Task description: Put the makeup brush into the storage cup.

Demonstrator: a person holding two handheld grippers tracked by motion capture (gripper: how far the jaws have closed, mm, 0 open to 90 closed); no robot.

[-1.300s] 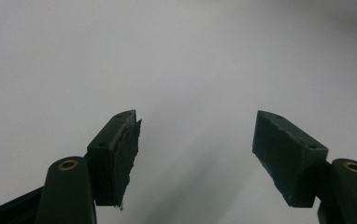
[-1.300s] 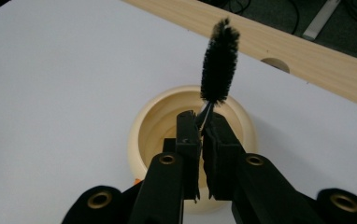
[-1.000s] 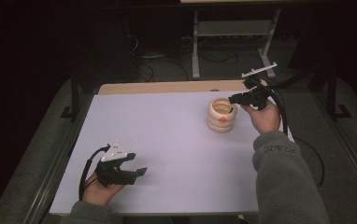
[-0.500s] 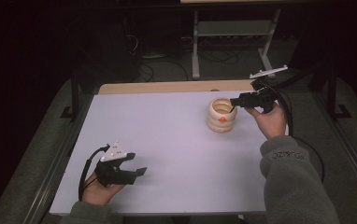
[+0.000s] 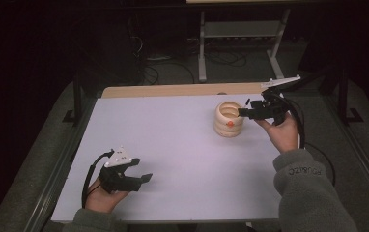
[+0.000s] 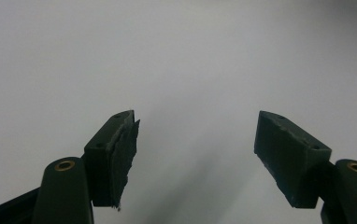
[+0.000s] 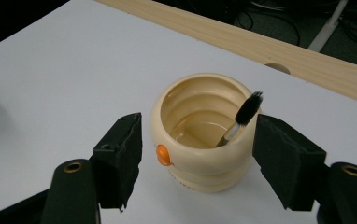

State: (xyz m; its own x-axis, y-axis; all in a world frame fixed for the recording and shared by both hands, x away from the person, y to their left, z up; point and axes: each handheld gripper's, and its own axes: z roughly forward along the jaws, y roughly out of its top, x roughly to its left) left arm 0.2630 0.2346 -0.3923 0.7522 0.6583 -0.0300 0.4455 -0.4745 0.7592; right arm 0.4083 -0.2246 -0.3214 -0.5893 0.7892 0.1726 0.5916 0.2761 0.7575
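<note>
Nearest, the left gripper [image 5: 141, 179] is rested low at the near-left of the bench [image 5: 173, 140], jaws spread wide, nothing betw. them, white surface alone seen ahead of it. Well apart, at the far right, the right gripper [image 5: 244, 112] is held just beside the cream pot [image 5: 230, 118], jaws wide open, empty, touching nothing. In the right gripper view the pot sits directly ahead betw. the jaws; a brush [image 7: 241, 122] stands in it, bristles up, leaning on the rim nearest the right-hand jaw, its long axis tilted. The right gripper is judged far nearer for any pickup.
</note>
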